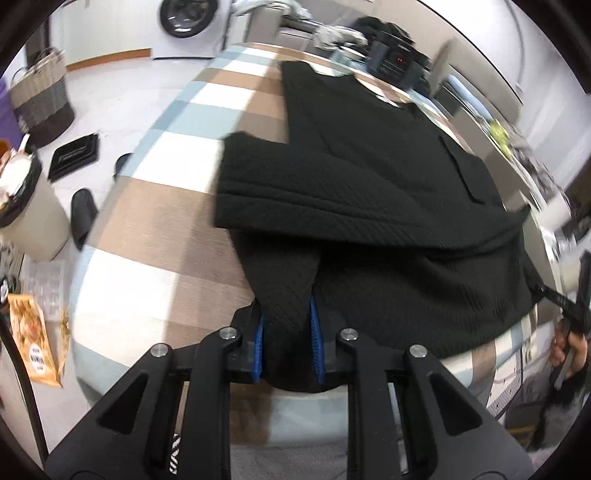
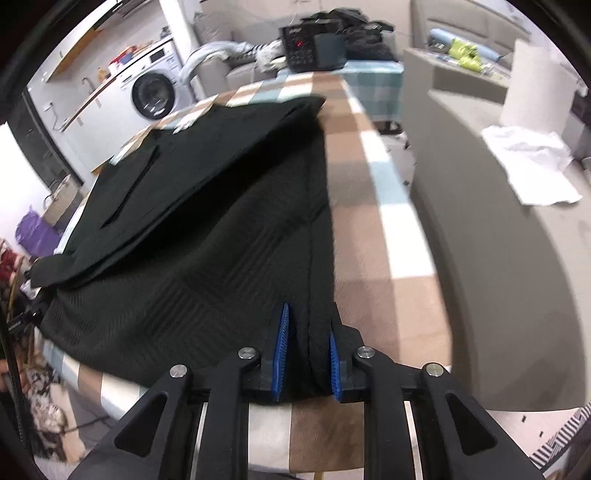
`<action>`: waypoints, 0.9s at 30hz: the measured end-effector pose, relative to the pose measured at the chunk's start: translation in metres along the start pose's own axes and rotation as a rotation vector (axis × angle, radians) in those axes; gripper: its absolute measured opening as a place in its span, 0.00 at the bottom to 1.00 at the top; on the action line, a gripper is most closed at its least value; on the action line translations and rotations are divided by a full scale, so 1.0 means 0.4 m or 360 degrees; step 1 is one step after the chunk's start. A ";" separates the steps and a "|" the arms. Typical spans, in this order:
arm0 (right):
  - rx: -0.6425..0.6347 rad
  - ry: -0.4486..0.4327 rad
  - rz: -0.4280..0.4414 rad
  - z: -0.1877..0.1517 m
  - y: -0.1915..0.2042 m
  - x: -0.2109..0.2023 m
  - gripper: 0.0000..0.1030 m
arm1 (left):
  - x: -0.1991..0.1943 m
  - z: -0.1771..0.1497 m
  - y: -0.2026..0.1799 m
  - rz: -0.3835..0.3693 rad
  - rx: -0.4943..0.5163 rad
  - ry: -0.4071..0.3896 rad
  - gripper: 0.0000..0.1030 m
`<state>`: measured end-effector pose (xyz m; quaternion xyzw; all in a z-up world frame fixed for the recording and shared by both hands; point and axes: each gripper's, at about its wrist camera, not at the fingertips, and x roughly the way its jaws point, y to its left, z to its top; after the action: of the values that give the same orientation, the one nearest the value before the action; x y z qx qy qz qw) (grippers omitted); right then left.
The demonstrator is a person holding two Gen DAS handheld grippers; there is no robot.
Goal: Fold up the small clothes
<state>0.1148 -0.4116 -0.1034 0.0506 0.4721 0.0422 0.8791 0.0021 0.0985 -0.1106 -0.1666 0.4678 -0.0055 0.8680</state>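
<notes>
Checked cloth in brown, white and pale blue squares covers the table (image 1: 155, 229), which serves as the landmark for the rest of the room. Beyond the table's far end a washing machine (image 1: 188, 22) is seen against the wall, and a black device with red lights (image 2: 310, 48) is set at that far end. On the floor to the table's left, a woven basket (image 1: 40, 96) and a pale bin (image 1: 29, 214) are placed. To the table's right a grey sofa (image 2: 480, 229) is seen, with a white cloth (image 2: 532, 162) laid on it. A black textured garment (image 1: 369, 192) is spread on the table, with 1 sleeve folded across its body. Its near hem is pulled off the table's near edge at 2 points. The left gripper (image 1: 288, 328) is angled steeply down, and a bunch of the hem is clamped between its blue pads (image 1: 316, 332). The right gripper (image 2: 308, 347) is tilted down likewise, its blue pads (image 2: 282, 343) closed on the hem's other corner, along a side seam. Both views are blurred.
</notes>
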 end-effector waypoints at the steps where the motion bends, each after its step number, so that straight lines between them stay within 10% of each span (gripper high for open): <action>1: 0.0012 -0.0014 -0.0017 0.010 0.000 -0.005 0.22 | -0.004 0.009 0.012 0.0015 -0.0026 -0.0015 0.19; 12: 0.0194 -0.0132 0.0045 0.049 0.001 -0.063 0.42 | -0.068 0.033 0.082 0.0129 -0.0132 -0.0081 0.40; 20: 0.0233 -0.0104 0.0128 0.049 0.026 -0.058 0.56 | -0.107 0.069 0.110 -0.0106 -0.0297 -0.0145 0.49; 27: 0.0234 -0.0071 0.0143 0.038 0.038 -0.048 0.57 | -0.062 0.134 0.070 -0.0187 -0.0319 -0.0145 0.34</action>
<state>0.1167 -0.3996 -0.0773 0.1371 0.4514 0.0458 0.8805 0.0278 0.1443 -0.0715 -0.2797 0.4154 -0.0021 0.8656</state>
